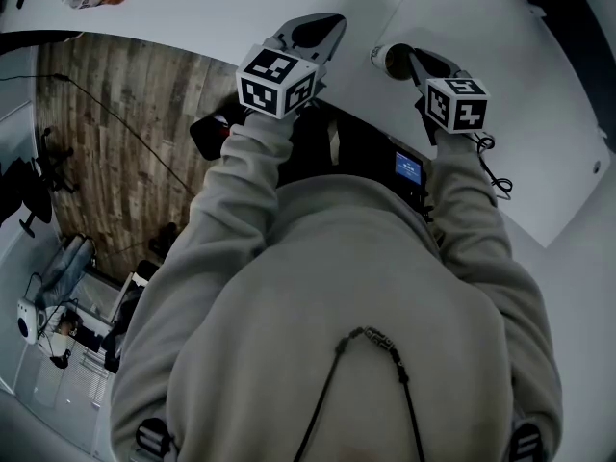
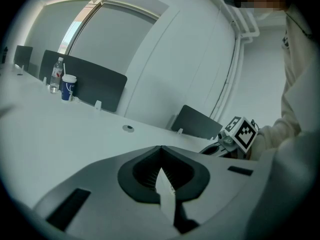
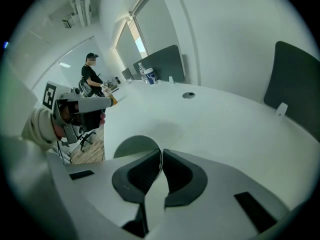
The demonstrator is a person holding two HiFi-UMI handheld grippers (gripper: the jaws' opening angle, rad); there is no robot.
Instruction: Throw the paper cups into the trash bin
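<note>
The paper cup (image 3: 133, 150) sits near the edge of the white table (image 3: 225, 129). Your right gripper (image 3: 161, 156) is clenched on its thin rim wall (a pinch suited to lifting). Your left gripper (image 2: 161, 154) is closed, apparently empty, and parked aside. No bin shows.

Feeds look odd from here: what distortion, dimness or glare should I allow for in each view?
Head view: dim and bluish, fisheye bends the table edge. Left gripper view: black round vignette, bright window strip, distant blue cup tiny. Right gripper view: same vignette; paper cup at the jaws looks grey and shaded.
</note>
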